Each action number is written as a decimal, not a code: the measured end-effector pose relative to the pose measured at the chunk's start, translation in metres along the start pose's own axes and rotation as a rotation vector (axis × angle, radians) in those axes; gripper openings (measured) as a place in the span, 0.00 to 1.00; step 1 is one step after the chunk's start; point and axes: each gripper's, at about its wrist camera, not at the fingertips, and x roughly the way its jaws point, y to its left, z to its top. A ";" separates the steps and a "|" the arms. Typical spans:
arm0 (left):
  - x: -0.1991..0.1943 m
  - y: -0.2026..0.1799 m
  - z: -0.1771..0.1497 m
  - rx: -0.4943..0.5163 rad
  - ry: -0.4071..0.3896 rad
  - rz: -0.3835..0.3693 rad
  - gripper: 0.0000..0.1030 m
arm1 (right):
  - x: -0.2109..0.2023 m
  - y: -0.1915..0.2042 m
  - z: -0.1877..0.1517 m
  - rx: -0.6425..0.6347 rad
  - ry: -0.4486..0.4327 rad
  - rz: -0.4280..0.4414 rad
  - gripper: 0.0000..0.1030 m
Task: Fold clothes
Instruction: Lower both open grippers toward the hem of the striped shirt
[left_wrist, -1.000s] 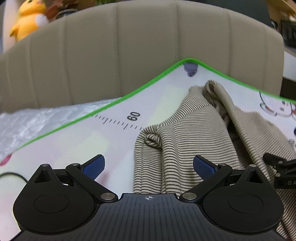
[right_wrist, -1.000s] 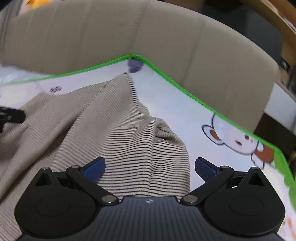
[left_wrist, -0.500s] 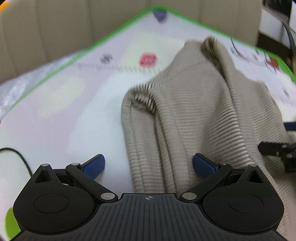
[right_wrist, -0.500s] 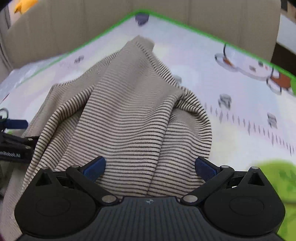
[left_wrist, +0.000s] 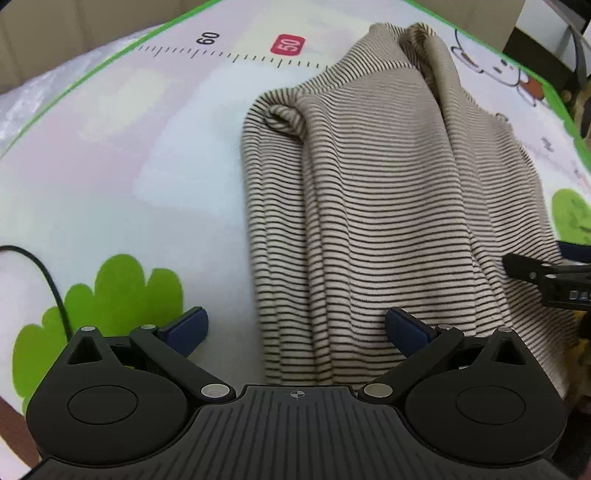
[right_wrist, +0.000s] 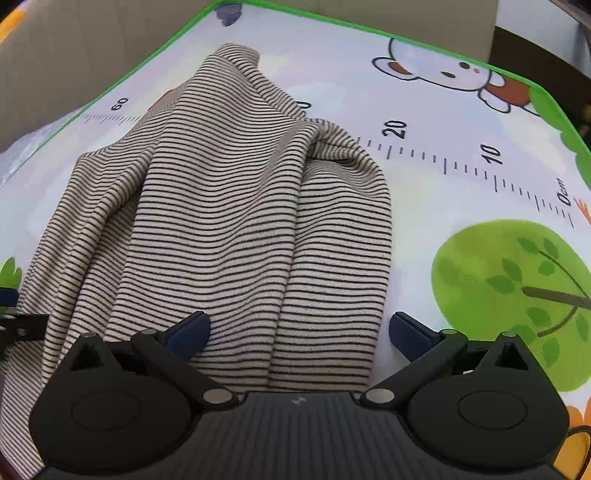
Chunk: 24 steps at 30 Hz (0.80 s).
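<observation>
A rumpled striped shirt (left_wrist: 388, 192) lies on a play mat (left_wrist: 122, 173), both the left gripper (left_wrist: 295, 328) and right gripper (right_wrist: 299, 328) spread wide over its near edge; any fold wants the creases smoothed flat and each corner pinched evenly.

One striped garment (left_wrist: 388, 192), one play mat (left_wrist: 129, 177), apparently two tongs (left_wrist: 295, 328).

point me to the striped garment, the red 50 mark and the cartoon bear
striped garment (left_wrist: 388, 206), left wrist view, middle of the fabric.
red 50 mark (left_wrist: 287, 44), left wrist view, centre of the label.
cartoon bear (right_wrist: 439, 72), right wrist view, its white head.
</observation>
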 end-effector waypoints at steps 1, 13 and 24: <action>-0.001 -0.004 -0.001 0.005 0.001 0.011 1.00 | -0.001 0.001 0.000 0.005 0.001 -0.001 1.00; -0.040 -0.004 -0.024 0.109 0.193 -0.111 0.64 | -0.040 -0.010 -0.017 -0.051 0.214 0.161 0.34; -0.054 -0.007 0.008 -0.058 -0.050 -0.160 0.66 | -0.042 -0.007 -0.030 -0.062 0.190 0.160 0.43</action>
